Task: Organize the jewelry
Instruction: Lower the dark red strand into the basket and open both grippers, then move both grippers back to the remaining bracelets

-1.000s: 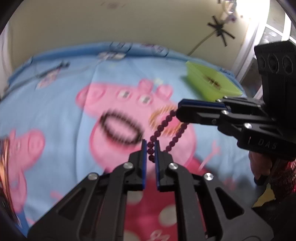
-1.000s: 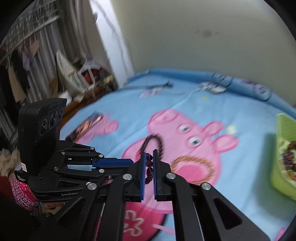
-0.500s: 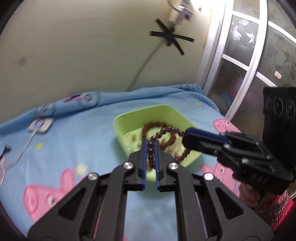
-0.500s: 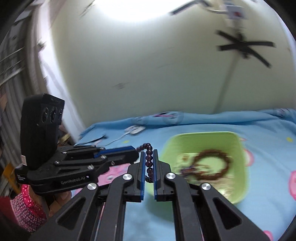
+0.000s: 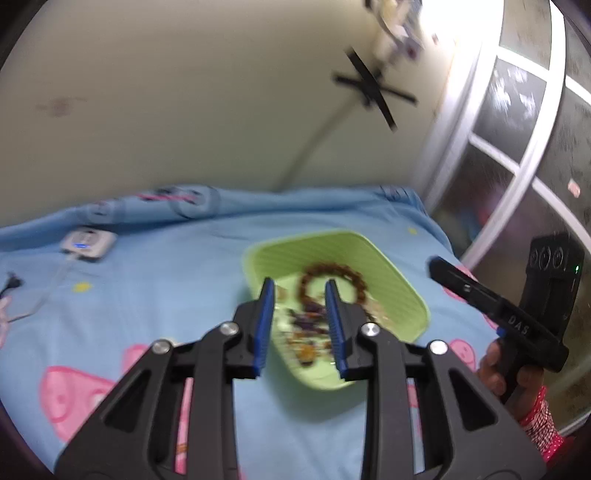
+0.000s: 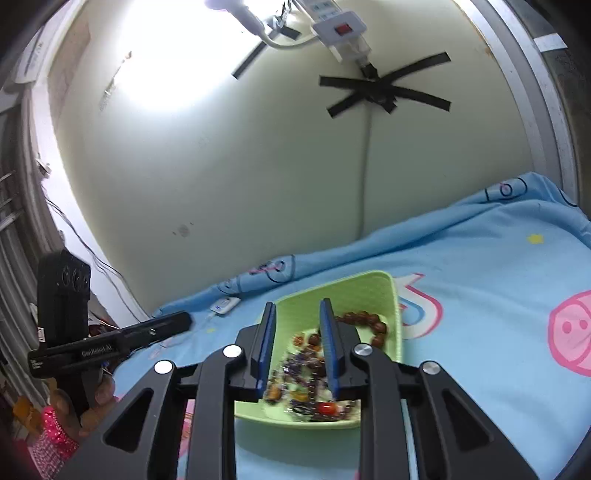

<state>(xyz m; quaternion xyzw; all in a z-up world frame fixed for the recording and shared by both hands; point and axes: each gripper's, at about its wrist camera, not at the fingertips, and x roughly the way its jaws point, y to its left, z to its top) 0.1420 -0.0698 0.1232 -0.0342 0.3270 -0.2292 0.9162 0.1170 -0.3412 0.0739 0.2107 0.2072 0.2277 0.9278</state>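
A green tray (image 5: 395,280) (image 6: 369,291) sits on the blue cartoon bedsheet and holds several bead bracelets. A brown bead bracelet (image 5: 332,271) (image 6: 369,321) lies at its far side, with darker beads (image 5: 308,325) (image 6: 306,365) heaped nearer. My left gripper (image 5: 300,291) is open and empty just above the tray. My right gripper (image 6: 297,314) is open and empty over the tray as well. The right gripper's body (image 5: 498,310) shows at the right of the left wrist view; the left gripper's body (image 6: 110,339) shows at the left of the right wrist view.
A white charger box with a cable (image 5: 86,242) (image 6: 225,304) lies on the sheet left of the tray. The wall rises close behind the bed. A glass door (image 5: 517,166) stands at the right. A power strip (image 6: 340,33) hangs on the wall above.
Both grippers carried the dark bead bracelet from the middle of the sheet to above the green tray. Both have now opened and the bracelet is no longer between their fingers.
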